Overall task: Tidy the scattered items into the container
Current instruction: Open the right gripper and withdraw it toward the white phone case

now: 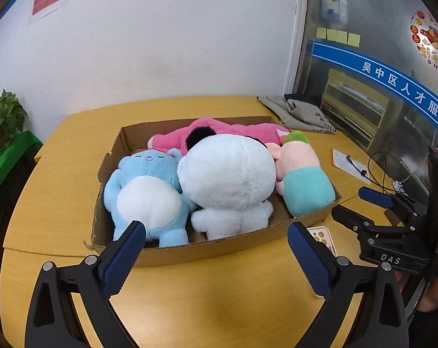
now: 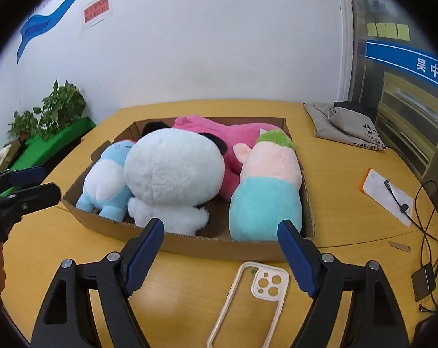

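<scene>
A shallow cardboard box on the yellow table holds several plush toys. A blue bear lies at its left, a big white panda in the middle, and a pink-and-teal doll with green hair at the right. A long pink plush lies behind them. My left gripper hangs wide open just short of the box's near wall, holding nothing. My right gripper is open and empty too, near the box's front right.
A clear phone case lies on the table under my right gripper. A folded grey cloth bag sits at the back right. A paper with a cable and more wires lie at the right edge. Potted plants stand left of the table.
</scene>
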{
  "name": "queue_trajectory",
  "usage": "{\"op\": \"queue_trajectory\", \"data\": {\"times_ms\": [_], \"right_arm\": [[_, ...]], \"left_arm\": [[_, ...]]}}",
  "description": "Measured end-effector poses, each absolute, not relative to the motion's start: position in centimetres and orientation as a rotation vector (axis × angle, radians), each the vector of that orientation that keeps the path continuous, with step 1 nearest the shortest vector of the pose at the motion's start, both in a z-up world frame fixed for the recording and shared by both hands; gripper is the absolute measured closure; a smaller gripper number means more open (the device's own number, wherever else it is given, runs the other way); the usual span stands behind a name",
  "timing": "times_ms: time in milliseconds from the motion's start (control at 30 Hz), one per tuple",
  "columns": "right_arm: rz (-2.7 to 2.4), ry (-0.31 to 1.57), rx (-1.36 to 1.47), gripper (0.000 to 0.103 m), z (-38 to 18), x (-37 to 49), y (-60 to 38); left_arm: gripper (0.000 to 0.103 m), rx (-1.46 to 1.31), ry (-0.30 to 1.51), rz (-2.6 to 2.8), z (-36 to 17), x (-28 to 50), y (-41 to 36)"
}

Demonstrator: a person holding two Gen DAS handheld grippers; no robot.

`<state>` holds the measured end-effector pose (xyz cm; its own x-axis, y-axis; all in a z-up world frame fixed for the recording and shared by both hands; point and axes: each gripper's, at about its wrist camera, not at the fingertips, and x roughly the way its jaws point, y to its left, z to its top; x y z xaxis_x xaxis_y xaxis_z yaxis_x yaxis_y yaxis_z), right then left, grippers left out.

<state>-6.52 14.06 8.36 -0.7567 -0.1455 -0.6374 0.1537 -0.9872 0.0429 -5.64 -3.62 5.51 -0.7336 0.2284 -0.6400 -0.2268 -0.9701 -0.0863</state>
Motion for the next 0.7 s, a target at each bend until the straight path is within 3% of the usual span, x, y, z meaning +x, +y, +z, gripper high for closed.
{"op": "queue_trajectory", "data": {"times_ms": [267,700], "right_arm": [[-2.847,0.120,0.979,0.022,9.5,-5.0,13.4],[-2.875,0.121,0.983,0.022,9.3,-4.7,14.2]], "left_arm": [[0.001,-0.991,-0.036,2.709,4.9,-4.7,-3.7],[0.001,-1.013,-0.073,2.658,4.1,-4.4,-2.5]]}}
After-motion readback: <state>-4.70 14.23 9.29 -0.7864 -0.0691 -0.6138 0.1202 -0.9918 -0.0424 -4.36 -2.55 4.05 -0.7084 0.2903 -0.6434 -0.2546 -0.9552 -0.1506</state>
